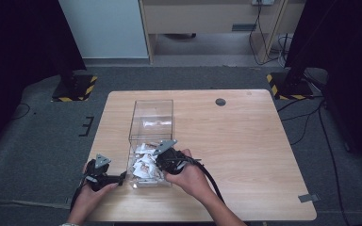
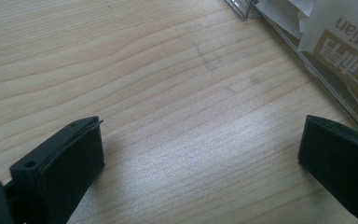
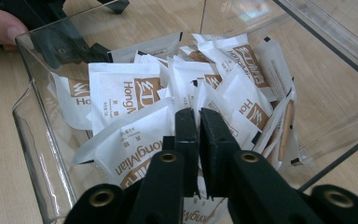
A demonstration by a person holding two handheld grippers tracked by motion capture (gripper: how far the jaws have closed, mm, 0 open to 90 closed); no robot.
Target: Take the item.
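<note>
Pale wood table [image 1: 245, 155] carried the work, with grey floor and dark stands beyond it at the top of the high view. Nearest you, at the lower left of that view, your left gripper [image 1: 115, 179] rested low over the bare board, its jaws spread wide with nothing between them; in the left gripper view only wood grain lay in the gap, and the clear box [image 2: 335, 93] wall ran along the upper right edge, just beside the right-hand jaw.

Your right gripper [image 3: 198, 121] was reached down into the near end of the clear box [image 1: 151, 136], and its jaws stood nearly shut. In the right gripper view the tips were buried among the white sachets [image 3: 121, 93], the closest sachet [image 3: 130, 140] lying slantwise from lower left toward the jaws. A thin edge may have been pinched between the tips, but the frame did not settle whether anything was actually held.

Sachets [image 1: 143, 165] were heaped in the near half of the box; a smaller scatter showed further up its length, toward the middle of the table. Judged from this, the right hand was the working hand, the pile lay directly under and ahead of its jaws, and any lift should go straight up to clear the box walls on either side.
</note>
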